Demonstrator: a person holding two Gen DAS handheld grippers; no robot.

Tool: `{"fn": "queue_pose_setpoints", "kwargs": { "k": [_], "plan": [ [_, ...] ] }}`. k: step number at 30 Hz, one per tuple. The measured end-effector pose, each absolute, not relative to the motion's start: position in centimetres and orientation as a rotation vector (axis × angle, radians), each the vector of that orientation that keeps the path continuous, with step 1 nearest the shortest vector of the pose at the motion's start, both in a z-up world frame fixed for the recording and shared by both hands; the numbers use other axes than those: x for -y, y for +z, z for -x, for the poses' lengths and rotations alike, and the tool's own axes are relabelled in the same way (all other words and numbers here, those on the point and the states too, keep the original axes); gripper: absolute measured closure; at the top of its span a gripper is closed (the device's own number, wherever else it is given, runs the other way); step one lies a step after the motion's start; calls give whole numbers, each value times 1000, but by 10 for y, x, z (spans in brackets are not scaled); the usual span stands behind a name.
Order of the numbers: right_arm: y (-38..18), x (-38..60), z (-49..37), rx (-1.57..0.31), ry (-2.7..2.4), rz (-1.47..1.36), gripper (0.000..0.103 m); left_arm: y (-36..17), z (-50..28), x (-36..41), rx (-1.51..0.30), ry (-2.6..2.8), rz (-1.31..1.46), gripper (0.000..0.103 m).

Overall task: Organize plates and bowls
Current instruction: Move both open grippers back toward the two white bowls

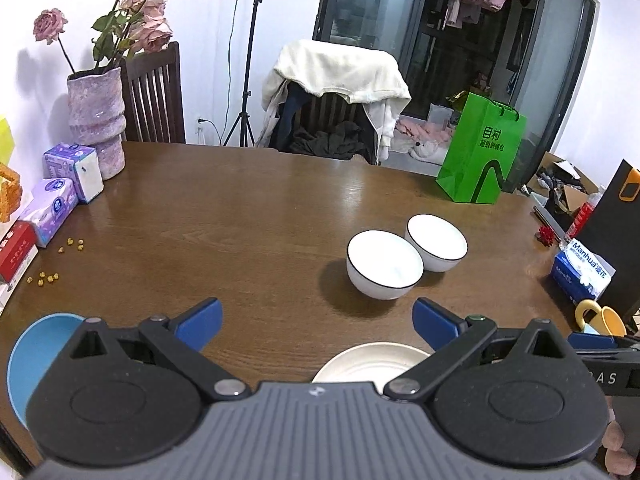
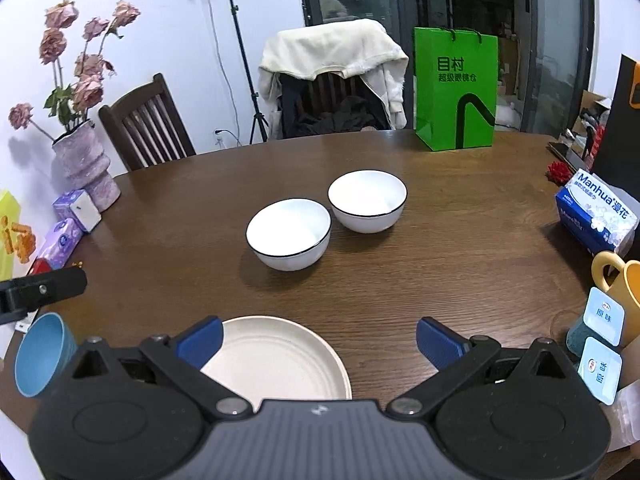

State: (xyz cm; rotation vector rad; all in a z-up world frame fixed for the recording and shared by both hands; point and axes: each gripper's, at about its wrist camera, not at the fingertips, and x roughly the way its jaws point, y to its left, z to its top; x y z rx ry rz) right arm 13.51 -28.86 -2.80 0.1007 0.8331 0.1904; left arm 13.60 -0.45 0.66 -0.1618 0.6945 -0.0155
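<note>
Two white bowls with thin black rims stand side by side on the brown wooden table [image 2: 460, 264]: the nearer bowl [image 2: 289, 233] [image 1: 384, 264] and the farther bowl [image 2: 367, 201] [image 1: 437, 243]. A cream plate [image 2: 280, 362] [image 1: 370, 362] lies close to the front edge. My left gripper [image 1: 317, 322] is open, above the table just behind the plate, with nothing between its blue pads. My right gripper [image 2: 319, 342] is open too, its left pad [image 2: 202, 340] over the plate's left rim, holding nothing. A blue bowl [image 2: 40, 354] [image 1: 34, 360] sits tilted at the near left.
A pink vase with roses [image 1: 96, 120], tissue packs [image 1: 76, 172] and yellow crumbs [image 1: 74, 243] line the left side. A green paper bag [image 2: 456, 88] stands at the back. On the right are a blue tissue pack [image 2: 592, 212], a yellow mug [image 2: 620, 280] and yoghurt cups [image 2: 602, 316]. Chairs stand behind the table.
</note>
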Motion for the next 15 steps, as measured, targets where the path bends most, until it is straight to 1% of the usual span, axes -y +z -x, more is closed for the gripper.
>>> {"fn": "queue_pose_setpoints", "kwargs": {
  "k": [10, 15],
  "plan": [
    [-30, 296, -160, -812, 136, -132, 0, 6, -166, 12, -673, -46, 141, 0],
    [-32, 295, -176, -831, 132, -149, 0, 6, -188, 12, -678, -63, 136, 0]
  ]
}}
